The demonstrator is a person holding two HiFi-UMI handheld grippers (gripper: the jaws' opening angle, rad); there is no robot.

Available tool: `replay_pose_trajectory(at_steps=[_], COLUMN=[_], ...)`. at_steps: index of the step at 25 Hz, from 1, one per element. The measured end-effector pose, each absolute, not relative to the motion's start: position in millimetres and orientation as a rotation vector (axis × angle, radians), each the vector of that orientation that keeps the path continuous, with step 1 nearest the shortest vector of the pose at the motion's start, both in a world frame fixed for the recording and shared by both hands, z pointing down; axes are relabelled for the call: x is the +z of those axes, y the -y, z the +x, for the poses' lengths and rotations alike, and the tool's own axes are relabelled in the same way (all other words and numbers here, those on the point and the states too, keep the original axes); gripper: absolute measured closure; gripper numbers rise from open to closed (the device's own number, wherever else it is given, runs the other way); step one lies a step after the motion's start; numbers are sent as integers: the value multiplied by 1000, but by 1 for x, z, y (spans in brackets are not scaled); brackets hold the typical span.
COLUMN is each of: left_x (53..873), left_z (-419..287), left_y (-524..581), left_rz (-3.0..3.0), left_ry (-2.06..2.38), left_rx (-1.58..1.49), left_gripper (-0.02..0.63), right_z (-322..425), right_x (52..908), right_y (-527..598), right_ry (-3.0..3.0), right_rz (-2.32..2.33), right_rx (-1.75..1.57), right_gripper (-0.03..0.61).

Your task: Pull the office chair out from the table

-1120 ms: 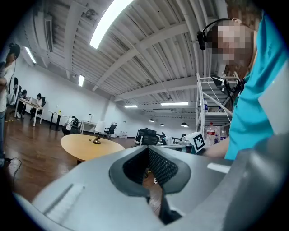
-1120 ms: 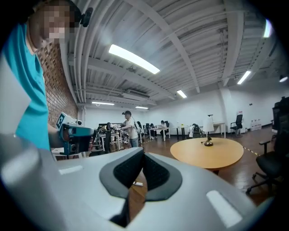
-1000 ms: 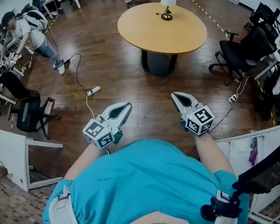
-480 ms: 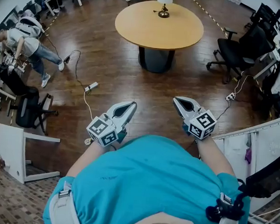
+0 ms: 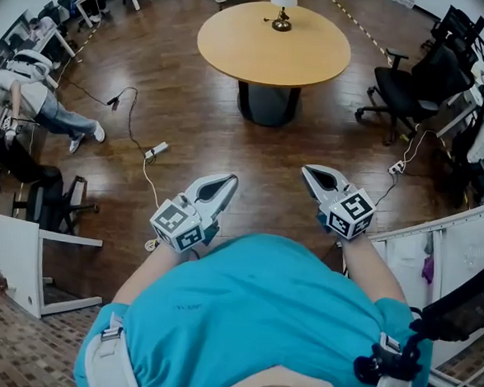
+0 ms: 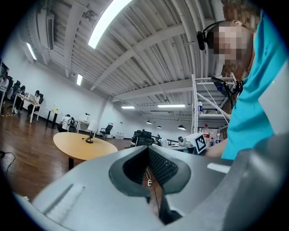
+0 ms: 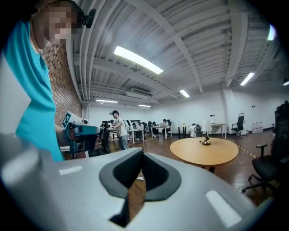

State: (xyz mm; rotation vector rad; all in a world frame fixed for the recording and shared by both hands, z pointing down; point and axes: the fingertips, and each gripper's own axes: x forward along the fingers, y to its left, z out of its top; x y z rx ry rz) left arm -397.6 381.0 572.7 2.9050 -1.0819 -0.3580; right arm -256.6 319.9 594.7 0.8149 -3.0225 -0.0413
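Observation:
A black office chair (image 5: 405, 89) stands on the wood floor to the right of the round wooden table (image 5: 273, 43), turned partly away from it; it also shows at the right edge of the right gripper view (image 7: 270, 168). A small lamp (image 5: 282, 3) sits on the table's far side. My left gripper (image 5: 229, 179) and right gripper (image 5: 307, 170) are held side by side in front of my chest, well short of the table and the chair. Both point toward the table. The left gripper (image 6: 147, 149) and the right gripper (image 7: 142, 153) are shut with nothing between the jaws.
A power strip with its cable (image 5: 157, 150) lies on the floor ahead to the left, another (image 5: 397, 168) near the chair. A white partition (image 5: 437, 243) stands close on my right. A white frame (image 5: 30, 273) and a dark chair (image 5: 50, 198) are on my left, a bending person (image 5: 30, 91) beyond.
Both grippers shifted slightly forward together with my view, then held still; their jaws stayed shut. The person at the far left has stepped further along.

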Motion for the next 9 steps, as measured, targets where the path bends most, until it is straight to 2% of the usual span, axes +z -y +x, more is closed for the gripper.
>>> replay_pose_trajectory(at_steps=[9], left_x=[572], left_z=[-395], left_y=[-377], left_rz=[2890], left_ry=[1083], left_rx=[-351], left_gripper=[591], right_z=[-248], right_x=[588], right_y=[-312], right_ry=[3020], right_rz=[835], right_rx=[-46], right_gripper=[577])
